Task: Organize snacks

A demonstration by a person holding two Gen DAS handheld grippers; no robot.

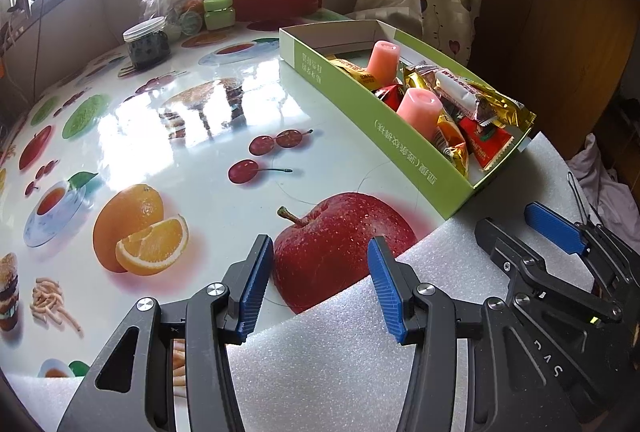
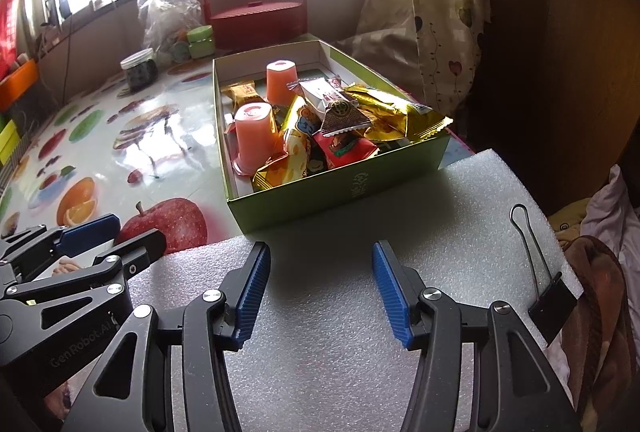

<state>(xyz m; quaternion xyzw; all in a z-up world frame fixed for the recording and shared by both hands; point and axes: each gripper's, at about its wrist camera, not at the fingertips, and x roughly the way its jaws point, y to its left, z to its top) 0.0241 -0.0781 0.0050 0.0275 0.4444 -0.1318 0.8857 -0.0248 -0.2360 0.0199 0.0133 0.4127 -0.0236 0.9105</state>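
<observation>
Both the left gripper [image 1: 320,284] and right gripper [image 2: 320,292] are held wide and hold nothing, low over the foam sheet [image 2: 340,312]. Farther on, the snacks [image 2: 312,127] are piled in the green box [image 2: 340,191] on the counter [image 1: 200,135]. Sorting may be starting or finished.

A glossy fruit-printed tablecloth [image 1: 208,135], a matt cardboard box [image 2: 340,191], shiny foil wrappers [image 2: 400,115] and a rough foam sheet [image 2: 320,332] are seen.

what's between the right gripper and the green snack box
Only bare white foam sheet. In the right wrist view nothing lies between the open right gripper and the green snack box.
</observation>
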